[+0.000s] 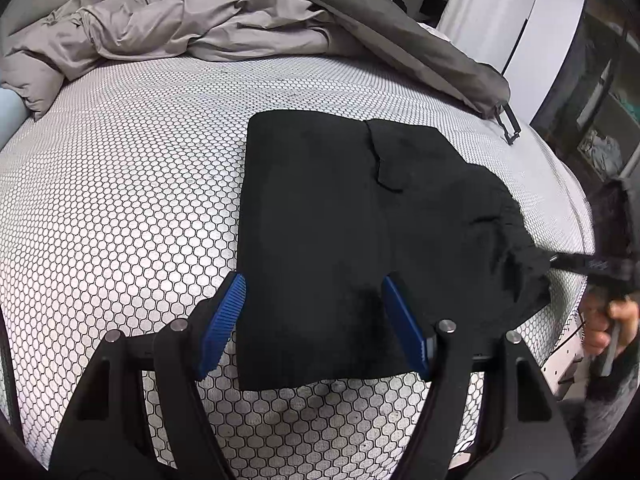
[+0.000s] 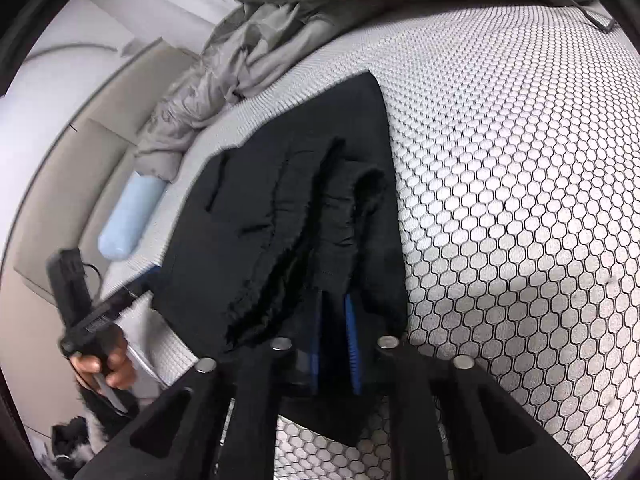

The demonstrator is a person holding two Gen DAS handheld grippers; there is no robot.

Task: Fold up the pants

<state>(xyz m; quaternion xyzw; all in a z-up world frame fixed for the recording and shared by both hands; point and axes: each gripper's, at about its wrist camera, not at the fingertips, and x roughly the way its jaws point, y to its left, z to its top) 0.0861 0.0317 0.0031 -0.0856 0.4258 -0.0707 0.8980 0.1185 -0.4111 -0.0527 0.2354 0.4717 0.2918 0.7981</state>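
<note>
Left wrist view, far left: one grey duvet point(image 1: 168, 20), crumpled, matte, bunched in soft folds along the head of the bed. It lies on the mattress point(image 1: 120, 200), whose cover is white with a black honeycomb print, fine mesh texture, flat.

Centre: left tongs point(image 1: 312, 288), released, two blue ribbed pads on black arms, spread wide over the near edge of the pants point(image 1: 340, 220). The left pad sits just off the cloth's left edge; the right pad is over the cloth. Whether either touches it, cannot tell.

Pants: one pair, black, dull knit-like fabric, folded into a rough rectangle on the mattress right of centre. Left edge straight; right side lumpy, puckered waistband. One small flap or pocket edge shows on top.

Right: right tongs point(image 1: 554, 258) seen at the waistband corner, and one hand point(image 1: 608, 324) holding the black handle.

Right wrist view, left: one pale blue cylinder pillow point(image 2: 128, 220) beside the beige headboard point(image 2: 80, 140); the other hand point(image 2: 108, 364) grips its tool handle.

Centre: right tongs point(image 2: 334, 320), clenched on the gathered elastic waistband, the two blue pads almost together with black cloth pinched between. Fabric rises in ridged folds.

Right: bare honeycomb mattress.
</note>
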